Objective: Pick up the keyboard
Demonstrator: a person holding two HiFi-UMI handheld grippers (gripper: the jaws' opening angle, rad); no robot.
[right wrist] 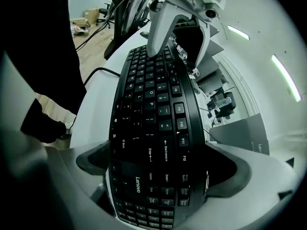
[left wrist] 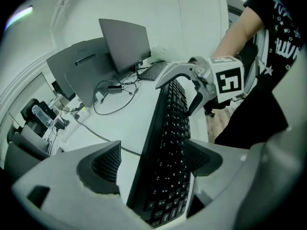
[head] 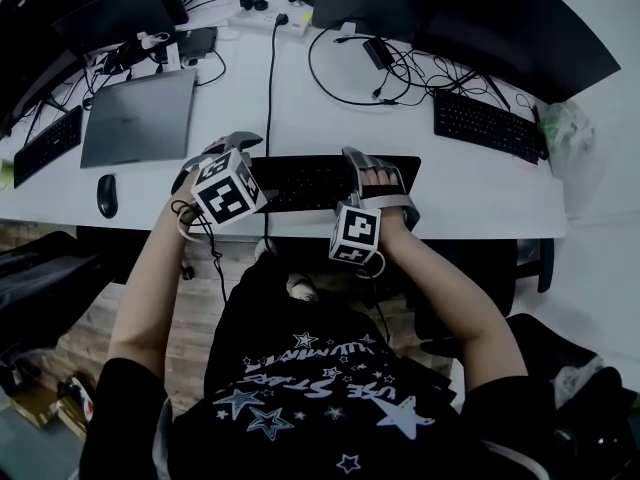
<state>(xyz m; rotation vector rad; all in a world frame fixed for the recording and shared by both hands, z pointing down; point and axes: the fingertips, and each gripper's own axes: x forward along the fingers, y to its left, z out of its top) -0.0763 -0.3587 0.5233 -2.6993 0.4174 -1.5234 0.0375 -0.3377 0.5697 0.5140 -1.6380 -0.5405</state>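
My right gripper (right wrist: 158, 169) was clamped across the keyboard (head: 310, 180) near its right end, pads pressed on both long edges. My left gripper (left wrist: 153, 159) straddled the left end but wasn't tight. One pad touched, while the other stood off with white desk (head: 300, 108) showing in the gap. The keyboard lay along the desk's near edge. A black cable (head: 270, 78) ran back from its far side. The mouse (head: 106, 195) and closed laptop (head: 135, 118) sat off left, a second keyboard (head: 488, 124) to the right, and monitors (head: 470, 13) stood behind.
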